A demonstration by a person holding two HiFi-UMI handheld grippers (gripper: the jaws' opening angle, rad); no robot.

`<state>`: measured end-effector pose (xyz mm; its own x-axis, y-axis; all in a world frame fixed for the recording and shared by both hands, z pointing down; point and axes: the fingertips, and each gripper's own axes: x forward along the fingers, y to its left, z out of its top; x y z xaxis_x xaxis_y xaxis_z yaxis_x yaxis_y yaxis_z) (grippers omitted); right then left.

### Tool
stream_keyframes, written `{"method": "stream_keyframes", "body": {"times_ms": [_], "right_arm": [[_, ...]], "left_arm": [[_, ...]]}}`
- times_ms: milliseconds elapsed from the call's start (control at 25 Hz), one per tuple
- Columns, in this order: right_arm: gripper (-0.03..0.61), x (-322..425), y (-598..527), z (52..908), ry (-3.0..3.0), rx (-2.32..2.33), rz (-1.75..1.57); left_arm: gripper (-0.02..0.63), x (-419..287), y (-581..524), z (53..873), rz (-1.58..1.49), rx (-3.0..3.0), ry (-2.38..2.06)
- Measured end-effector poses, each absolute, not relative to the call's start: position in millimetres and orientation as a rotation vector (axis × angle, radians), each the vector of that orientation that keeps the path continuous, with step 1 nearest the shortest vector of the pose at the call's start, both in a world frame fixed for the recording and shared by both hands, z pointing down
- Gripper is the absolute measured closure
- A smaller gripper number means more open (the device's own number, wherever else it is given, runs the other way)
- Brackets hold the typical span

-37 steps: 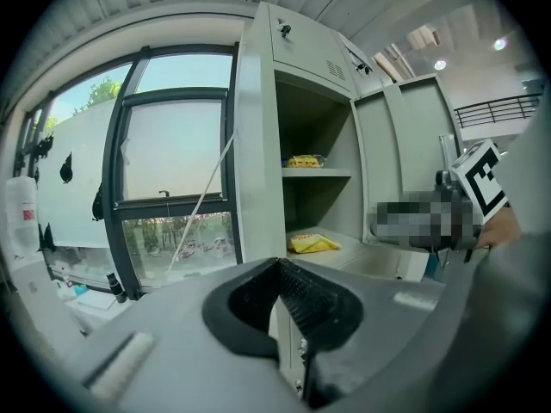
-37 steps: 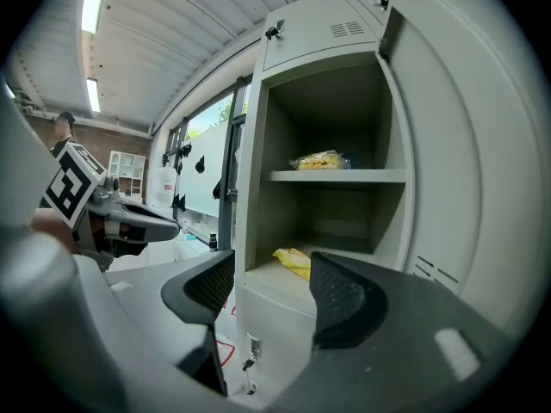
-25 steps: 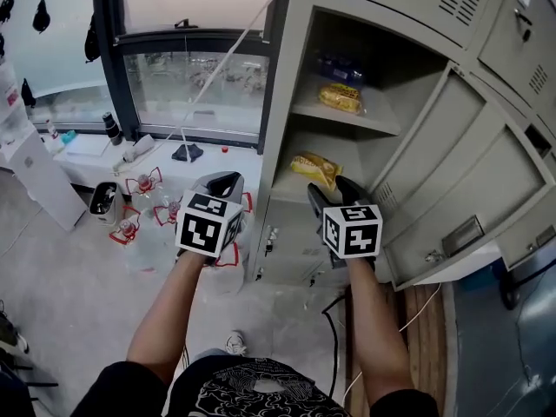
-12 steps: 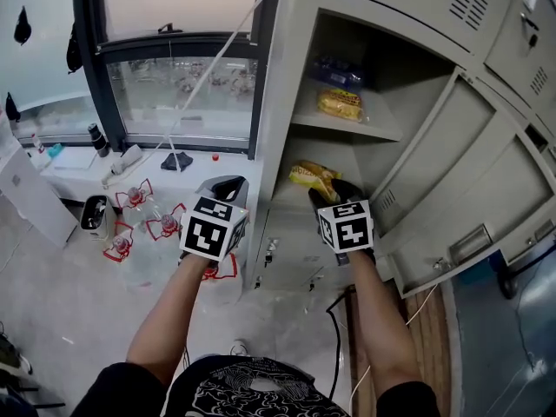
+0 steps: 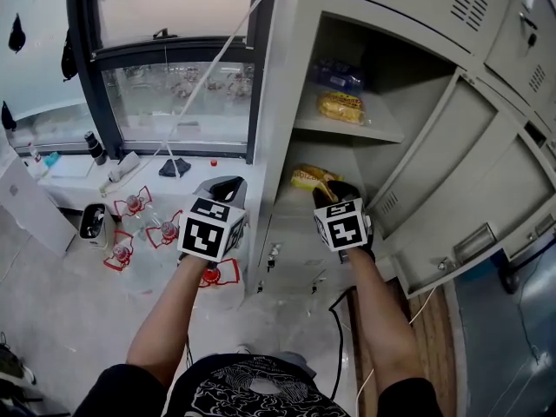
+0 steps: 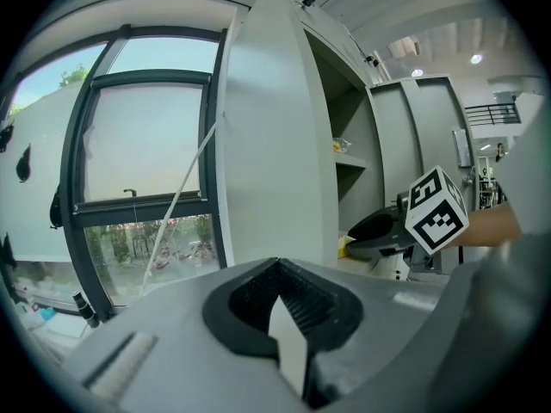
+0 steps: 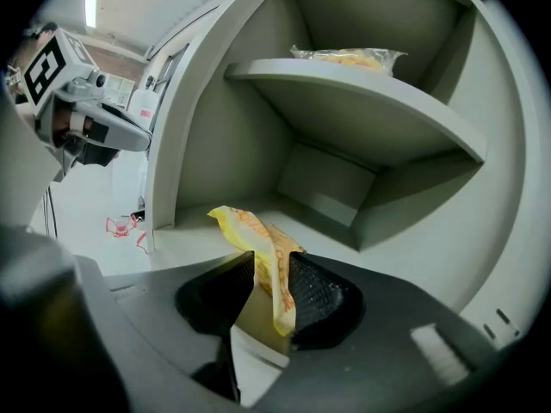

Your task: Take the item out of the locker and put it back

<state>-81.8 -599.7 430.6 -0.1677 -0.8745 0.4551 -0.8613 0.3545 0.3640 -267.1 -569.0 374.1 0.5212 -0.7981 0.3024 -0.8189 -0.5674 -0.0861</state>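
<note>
A yellow snack bag (image 5: 309,179) lies at the front of the lower shelf of the open grey locker (image 5: 287,76). My right gripper (image 5: 337,191) reaches into that compartment. In the right gripper view the bag (image 7: 258,239) stands tilted between the two black pads, and the right gripper (image 7: 271,282) is shut on its near edge. My left gripper (image 5: 221,185) hangs outside the locker's left wall, shut and empty (image 6: 280,295). From the left gripper view the right gripper (image 6: 379,226) shows at the locker mouth.
The upper shelf holds another yellow bag (image 5: 340,105) and a blue packet (image 5: 339,74). The locker door (image 5: 452,172) stands open to the right. Bottles with red holders (image 5: 130,205) sit on the floor at left. A black cable (image 5: 334,337) runs below.
The right gripper has moved a little deeper into the lower compartment with the bag. The left gripper has barely moved.
</note>
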Motion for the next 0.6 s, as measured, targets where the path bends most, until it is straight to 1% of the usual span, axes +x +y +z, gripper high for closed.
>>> {"method": "stream_keyframes", "body": {"times_ms": [120,480,600], "right_arm": [[0.453,-80.9,-601.4,431.9,-1.997,1.509,-0.043],[0.488,-85.9,-602.0,431.8,-1.961,1.494,-0.062],[0.532,-85.2,-602.1,430.7,-1.946,1.500,-0.078]], "left_arm": [[0.614,-267.4,-569.4,377.2,0.477,2.684,-1.421],[0.614,-269.1,-566.9,379.2,0.475,2.682,-1.405],[0.614,-270.8,-567.5,379.0,0.469,2.681,-1.413]]}}
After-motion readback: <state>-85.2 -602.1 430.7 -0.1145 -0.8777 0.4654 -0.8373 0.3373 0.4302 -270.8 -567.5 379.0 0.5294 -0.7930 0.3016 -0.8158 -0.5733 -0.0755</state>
